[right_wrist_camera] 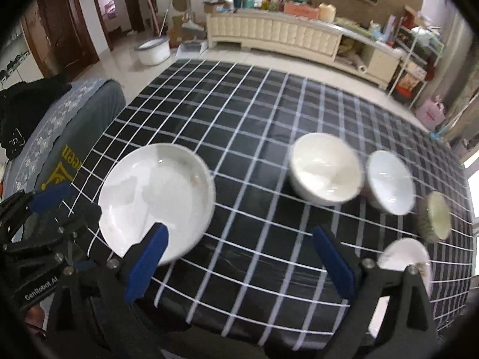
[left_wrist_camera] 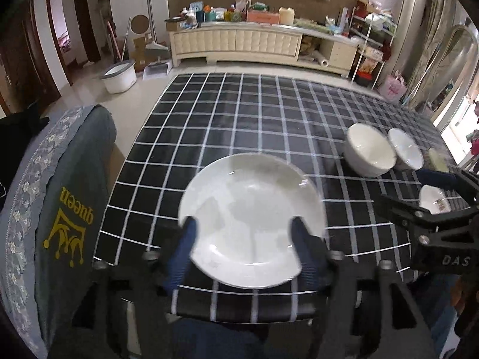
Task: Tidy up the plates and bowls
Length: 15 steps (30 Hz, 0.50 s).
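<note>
Both grippers hang over the near edge of the table, and neither has hold of anything. Left gripper has its blue-padded fingers spread wide, one either side of the near part of the large white plate; from its own camera the pads overlap the rim, but I cannot tell whether they touch it, and nothing shows the plate lifted off the checked tablecloth. Right gripper is just as wide open, its fingers framing only bare cloth between the large plate and a small white plate at the near right.

As for progress, I'd judge the sorting has barely begun. Every piece lies separately on the cloth: the large plate to the left, then a big white bowl, a second white bowl just beside it and perhaps touching, a small greenish cup-like dish farther right, and the small plate nearest the edge. Nothing is stacked, no bowl sits inside another, and no plate rests on a plate.

What is left looks like nearly everything: gathering the 2 plates together, nesting the 2 bowls, and finding a place for the small dish. With the left fingers bracketing the large plate, that piece seems the likely first pick, though a flat rim lying on cloth may be awkward to pinch.
</note>
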Tool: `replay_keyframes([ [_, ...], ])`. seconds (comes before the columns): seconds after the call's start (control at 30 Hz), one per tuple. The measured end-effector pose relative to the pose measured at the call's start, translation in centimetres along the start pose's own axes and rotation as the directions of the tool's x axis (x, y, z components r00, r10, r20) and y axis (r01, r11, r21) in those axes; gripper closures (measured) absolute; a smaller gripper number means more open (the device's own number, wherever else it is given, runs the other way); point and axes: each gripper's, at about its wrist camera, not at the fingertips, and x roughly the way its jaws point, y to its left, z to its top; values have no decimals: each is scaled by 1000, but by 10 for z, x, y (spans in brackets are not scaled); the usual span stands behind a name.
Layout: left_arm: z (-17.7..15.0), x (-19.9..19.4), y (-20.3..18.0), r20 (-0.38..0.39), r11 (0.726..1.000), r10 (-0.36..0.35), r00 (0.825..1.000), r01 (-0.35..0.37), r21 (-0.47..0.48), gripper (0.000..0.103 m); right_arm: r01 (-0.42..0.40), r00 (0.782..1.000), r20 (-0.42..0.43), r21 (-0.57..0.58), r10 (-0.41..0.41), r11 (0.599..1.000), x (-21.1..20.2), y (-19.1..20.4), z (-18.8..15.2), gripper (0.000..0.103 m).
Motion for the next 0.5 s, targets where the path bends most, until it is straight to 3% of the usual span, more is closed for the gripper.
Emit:
replay_keyframes([
  [0.3,0,-26,-63,36,997,-43,998,40,72,10,73,993,88,56,-77,996,-60,-50,-28,1],
  [0.4,-2,-31,-87,31,993,-74,997,71,97,2,101,989,100,98,-110,990,-74,-73,-40,1],
  [0.5,-2,-34,-116,31,985,-96,995,90,146,0,121,986,97,137,-135,983,-83,-96,-53,1],
])
